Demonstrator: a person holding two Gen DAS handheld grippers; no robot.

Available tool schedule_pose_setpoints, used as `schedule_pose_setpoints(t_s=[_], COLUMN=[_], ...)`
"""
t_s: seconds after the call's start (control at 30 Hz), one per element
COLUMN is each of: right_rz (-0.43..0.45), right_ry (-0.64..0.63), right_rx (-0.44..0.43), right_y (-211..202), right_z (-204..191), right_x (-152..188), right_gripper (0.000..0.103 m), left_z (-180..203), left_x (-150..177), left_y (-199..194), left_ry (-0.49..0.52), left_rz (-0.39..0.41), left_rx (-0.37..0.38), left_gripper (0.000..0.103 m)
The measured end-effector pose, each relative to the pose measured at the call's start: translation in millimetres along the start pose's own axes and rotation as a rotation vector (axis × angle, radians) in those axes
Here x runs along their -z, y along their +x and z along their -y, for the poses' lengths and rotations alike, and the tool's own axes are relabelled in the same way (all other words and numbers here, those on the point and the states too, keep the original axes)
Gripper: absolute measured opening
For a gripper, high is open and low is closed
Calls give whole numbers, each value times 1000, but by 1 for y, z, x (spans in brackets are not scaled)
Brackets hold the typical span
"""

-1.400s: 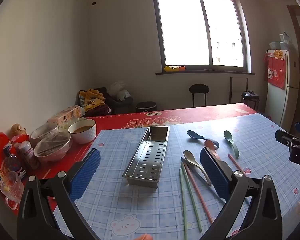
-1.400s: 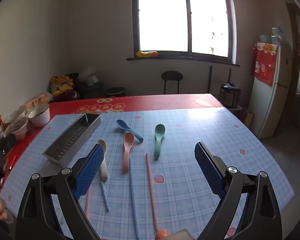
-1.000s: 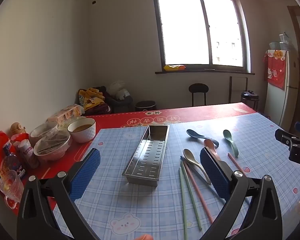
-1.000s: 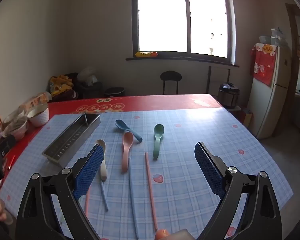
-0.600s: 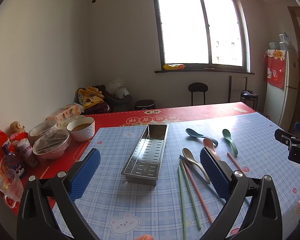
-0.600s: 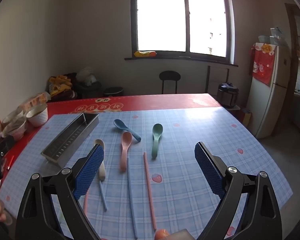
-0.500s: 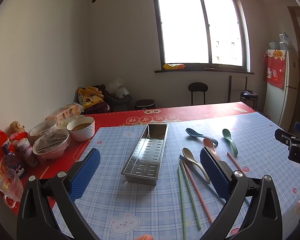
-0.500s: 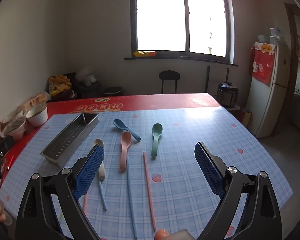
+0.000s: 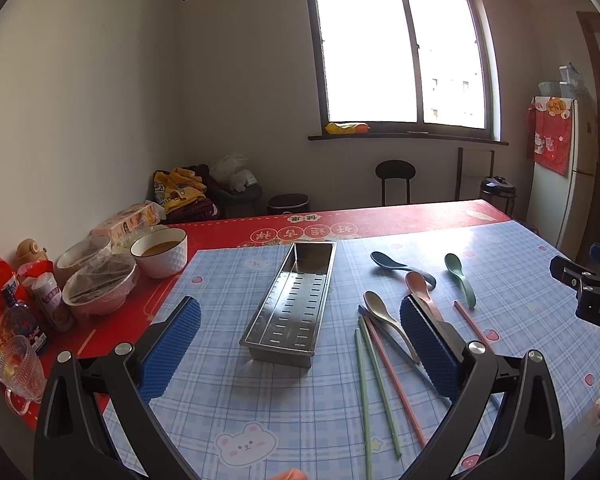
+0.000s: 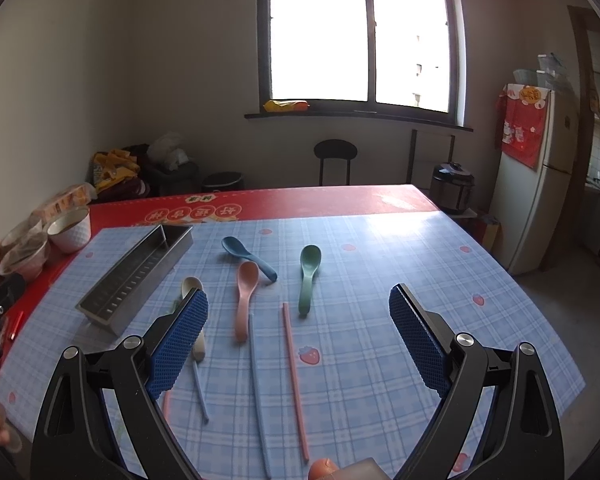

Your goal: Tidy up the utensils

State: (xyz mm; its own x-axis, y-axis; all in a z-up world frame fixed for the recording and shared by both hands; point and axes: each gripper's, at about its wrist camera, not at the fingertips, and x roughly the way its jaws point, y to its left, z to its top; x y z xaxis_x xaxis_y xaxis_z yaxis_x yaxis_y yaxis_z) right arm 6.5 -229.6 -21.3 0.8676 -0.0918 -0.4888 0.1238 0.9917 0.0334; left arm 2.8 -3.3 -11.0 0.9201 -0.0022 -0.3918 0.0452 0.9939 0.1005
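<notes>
Sunlight is washing over the checked tabletop (image 10: pixel 380 280), where the metal tray (image 9: pixel 296 300) is lying empty. Spoons (image 10: pixel 310 276) and chopsticks (image 10: pixel 294 380) are lying just right of the tray. Both the left gripper (image 9: pixel 296 356) and right gripper (image 10: pixel 300 344) are hovering, jaws wide apart, holding nothing; the right should probably be descending squarely over one handle.

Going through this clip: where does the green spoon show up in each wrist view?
Left wrist: green spoon lies right of centre, beyond the left gripper's right jaw, bowl toward the window.
Right wrist: green spoon lies near the picture's centre, between the open jaws of the right gripper, beside the pink spoon.
Shared landmark: the metal tray, left of the spoons in both views.
</notes>
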Motion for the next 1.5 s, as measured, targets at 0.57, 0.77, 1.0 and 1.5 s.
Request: schedule_pose_setpoints(t_s=[0.57,0.77,1.0,1.5], right_rz=[-4,-6,-9,-20], right_ry=[-1,-1,-1,-5], right_rx=[7,6,5,4], right_y=[3,3,5,11], right_z=[1,1,1,0], right_x=[2,3,4,9], right_gripper=[89,89,89,89], left_z=[0,0,0,2], left_x=[2,3,2,8], left_y=[2,2,2,6], left_ry=[-2,-3,-2,-1], left_rz=[-8,-10,-10,-21], left_rx=[3,4,4,3], left_gripper=[98,98,98,98])
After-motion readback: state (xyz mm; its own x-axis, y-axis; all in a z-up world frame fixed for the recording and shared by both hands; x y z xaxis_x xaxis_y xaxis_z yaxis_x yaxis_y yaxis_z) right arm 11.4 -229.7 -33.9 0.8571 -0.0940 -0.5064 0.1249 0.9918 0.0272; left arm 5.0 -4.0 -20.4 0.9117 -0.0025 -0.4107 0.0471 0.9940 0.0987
